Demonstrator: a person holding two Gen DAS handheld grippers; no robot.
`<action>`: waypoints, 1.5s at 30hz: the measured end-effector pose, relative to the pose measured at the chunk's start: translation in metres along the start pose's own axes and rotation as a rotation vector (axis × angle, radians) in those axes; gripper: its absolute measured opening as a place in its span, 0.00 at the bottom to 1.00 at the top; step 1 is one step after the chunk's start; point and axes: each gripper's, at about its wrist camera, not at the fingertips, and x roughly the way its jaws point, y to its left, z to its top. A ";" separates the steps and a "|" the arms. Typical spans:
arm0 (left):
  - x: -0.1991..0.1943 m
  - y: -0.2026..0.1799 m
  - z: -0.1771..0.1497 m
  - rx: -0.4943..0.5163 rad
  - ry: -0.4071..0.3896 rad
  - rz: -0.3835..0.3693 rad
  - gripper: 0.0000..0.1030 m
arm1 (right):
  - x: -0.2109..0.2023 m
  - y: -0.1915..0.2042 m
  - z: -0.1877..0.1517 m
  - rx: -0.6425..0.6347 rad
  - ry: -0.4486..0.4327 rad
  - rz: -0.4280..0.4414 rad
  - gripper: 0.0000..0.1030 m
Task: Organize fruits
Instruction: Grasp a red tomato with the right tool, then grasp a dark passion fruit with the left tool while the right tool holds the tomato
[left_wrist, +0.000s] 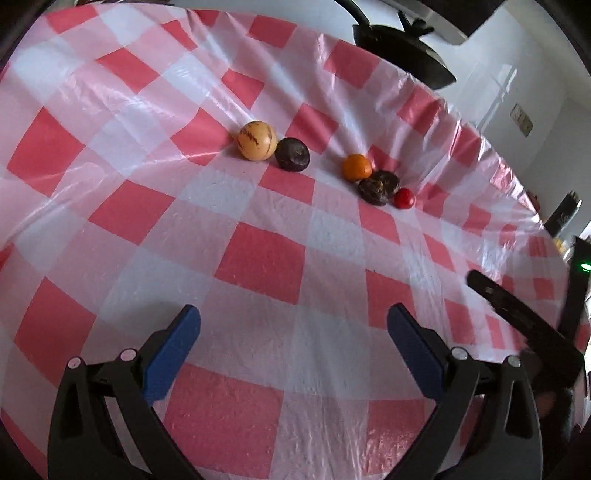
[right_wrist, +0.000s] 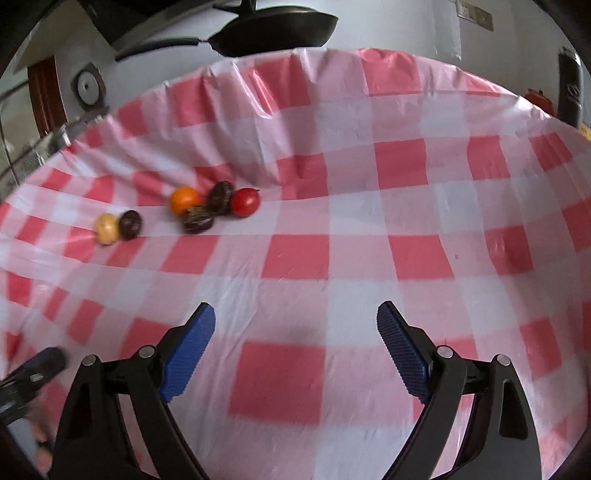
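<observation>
Nearest, the left gripper (left_wrist: 293, 325) and the right gripper (right_wrist: 295, 321) are held spread wide above the red-and-white checked tablecloth (left_wrist: 258, 258), with nothing between their blue pads. Farther off, a tan striped fruit (left_wrist: 257, 140) is seen touching a dark fruit (left_wrist: 292, 154). To the right of this pair, an orange (left_wrist: 356, 167), two more dark fruits (left_wrist: 378, 186) and a small red fruit (left_wrist: 403, 198) are clustered; a black pan (right_wrist: 273, 31) is seen beyond the far edge.

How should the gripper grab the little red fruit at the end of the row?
Probably across the round middle of the red fruit, coming from its open side, away from the dark fruit it touches. It is smooth and ball-shaped, so a grip off the widest part could slip. The right gripper, open and empty, faces it most directly.
</observation>
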 end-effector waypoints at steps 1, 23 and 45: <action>0.000 0.001 0.000 -0.008 -0.005 0.006 0.98 | 0.004 -0.001 0.005 0.004 0.000 0.006 0.75; -0.003 -0.002 -0.001 -0.007 -0.012 0.039 0.98 | 0.116 0.056 0.089 -0.168 0.115 0.022 0.44; -0.001 -0.001 -0.001 -0.007 -0.004 0.061 0.98 | 0.035 -0.027 0.026 0.250 -0.046 0.115 0.32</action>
